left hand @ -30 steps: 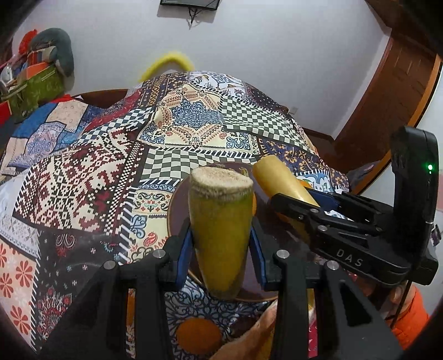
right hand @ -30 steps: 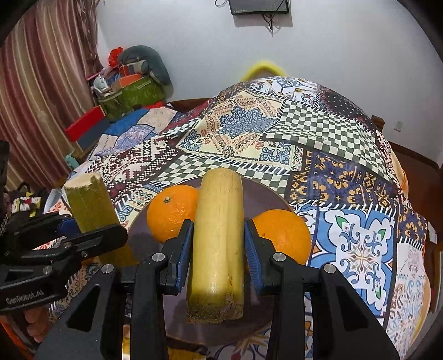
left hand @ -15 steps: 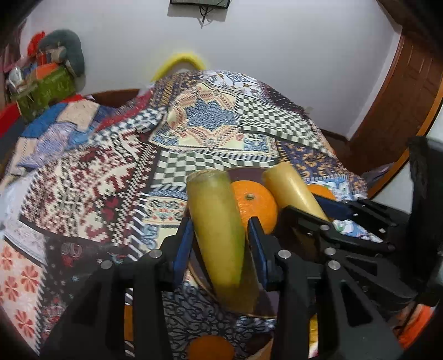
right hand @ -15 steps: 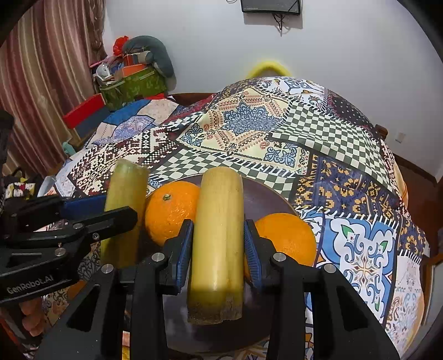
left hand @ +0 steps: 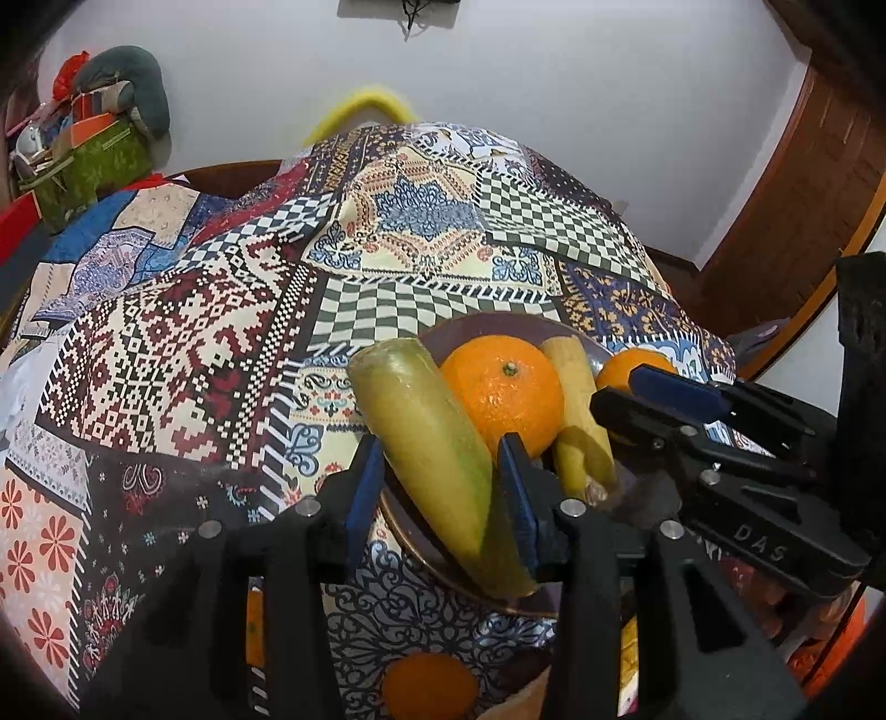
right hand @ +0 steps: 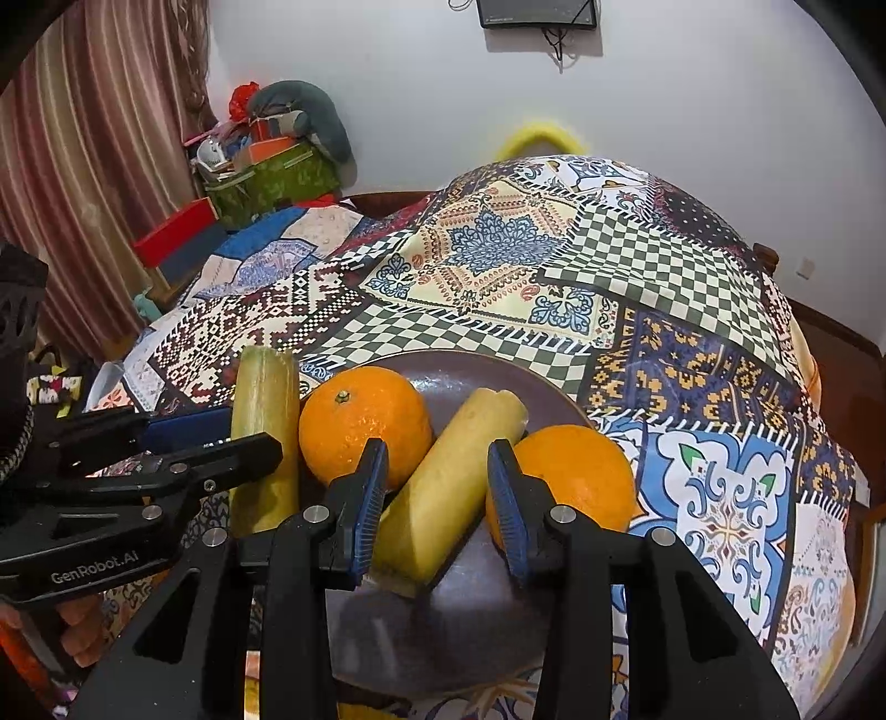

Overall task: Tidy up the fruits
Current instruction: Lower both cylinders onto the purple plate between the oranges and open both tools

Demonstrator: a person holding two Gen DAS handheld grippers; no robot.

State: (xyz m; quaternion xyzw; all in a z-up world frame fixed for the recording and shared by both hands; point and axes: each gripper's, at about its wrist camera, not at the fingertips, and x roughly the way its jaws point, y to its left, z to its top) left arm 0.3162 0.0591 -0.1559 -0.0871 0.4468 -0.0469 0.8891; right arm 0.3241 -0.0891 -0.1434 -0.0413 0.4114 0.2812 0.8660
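Fruit sits together on my brown plate: two oranges and two cane-like sticks. I laid the greenish stick against the near orange so it cannot roll (same for the yellow stick). Left gripper and right gripper both tilt steeply down, jaws opening, sticks loose between them.

Below the left gripper, its black fingers cover part of an orange, which the bottom edge also cuts. Ahead of the right gripper, a wall-mounted dark screen is cropped at the top. Behind the right gripper's fingers, the plate has its near rim hidden.
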